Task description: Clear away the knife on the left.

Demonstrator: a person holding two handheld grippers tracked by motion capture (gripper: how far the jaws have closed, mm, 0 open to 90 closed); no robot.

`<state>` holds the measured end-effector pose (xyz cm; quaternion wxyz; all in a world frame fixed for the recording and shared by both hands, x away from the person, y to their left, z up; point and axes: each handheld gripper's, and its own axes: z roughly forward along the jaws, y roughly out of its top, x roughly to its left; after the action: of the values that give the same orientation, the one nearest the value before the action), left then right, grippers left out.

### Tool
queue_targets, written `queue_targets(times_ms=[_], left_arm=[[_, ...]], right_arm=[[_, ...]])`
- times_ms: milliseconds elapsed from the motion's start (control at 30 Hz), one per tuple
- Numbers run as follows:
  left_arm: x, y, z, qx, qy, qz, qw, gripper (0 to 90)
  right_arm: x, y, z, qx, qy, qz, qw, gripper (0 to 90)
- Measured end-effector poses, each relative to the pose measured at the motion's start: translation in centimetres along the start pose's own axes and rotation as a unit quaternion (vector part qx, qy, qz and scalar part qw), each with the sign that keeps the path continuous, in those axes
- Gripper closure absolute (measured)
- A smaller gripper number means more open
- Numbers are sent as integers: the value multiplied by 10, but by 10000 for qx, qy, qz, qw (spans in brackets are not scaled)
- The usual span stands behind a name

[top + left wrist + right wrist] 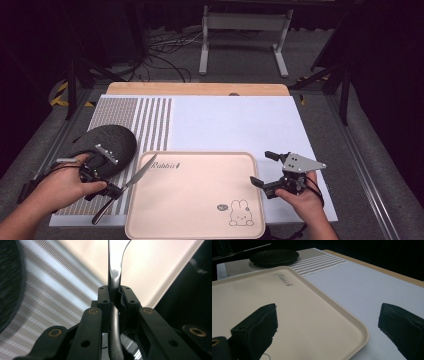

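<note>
White mat (235, 120) bears bare tray (200, 200); knife (131, 181) overhangs.

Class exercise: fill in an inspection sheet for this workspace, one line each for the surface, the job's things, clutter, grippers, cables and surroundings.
Surface: white mat with a striped left section, on a wooden table.
Job's things: table knife, its blade over the left edge of the cream tray with a rabbit drawing.
Clutter: dark round plate on the striped part, behind the left hand.
Grippers: left gripper shut on the knife at the handle; right gripper open, holding nothing, at the tray's right edge.
Cables: black cable trailing from the right gripper; loose wires on the floor beyond the table.
Surroundings: dark room, grey metal stand on the floor behind.
</note>
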<state>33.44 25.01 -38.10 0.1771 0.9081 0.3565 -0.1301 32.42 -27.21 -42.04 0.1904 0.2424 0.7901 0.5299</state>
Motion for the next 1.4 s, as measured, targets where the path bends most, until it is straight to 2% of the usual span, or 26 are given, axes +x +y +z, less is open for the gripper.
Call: queue_targets(times_ms=[100,133,367,533,833,967,1200,1400], left_arm=[[-5,4,4,-36,-71,-109,9999,802],[-6,5,5,-10,-57,-49,10000,802],[-14,12,16,-143,-209,-227,9994,802],[-18,17,21,-238,-240,-190,9992,802],[-24,27,34,-238,-310,-122,9992,802],[-26,30,39,-249,-387,-125,9989,802],[-28,34,46,-309,-370,-169,9987,801],[-30,39,55,-251,-418,-144,9987,802]], right_arm=[[0,0,0,4,0,-8,10000,37],[0,0,-1,0,2,-6,10000,37],[0,0,-1,7,4,-13,10000,37],[0,-1,0,19,5,-26,10000,38],[0,-1,-1,9,6,-31,10000,38],[0,-1,-2,14,7,-32,10000,38],[0,-1,-2,27,7,-38,10000,38],[0,-1,-2,29,12,-39,10000,38]])
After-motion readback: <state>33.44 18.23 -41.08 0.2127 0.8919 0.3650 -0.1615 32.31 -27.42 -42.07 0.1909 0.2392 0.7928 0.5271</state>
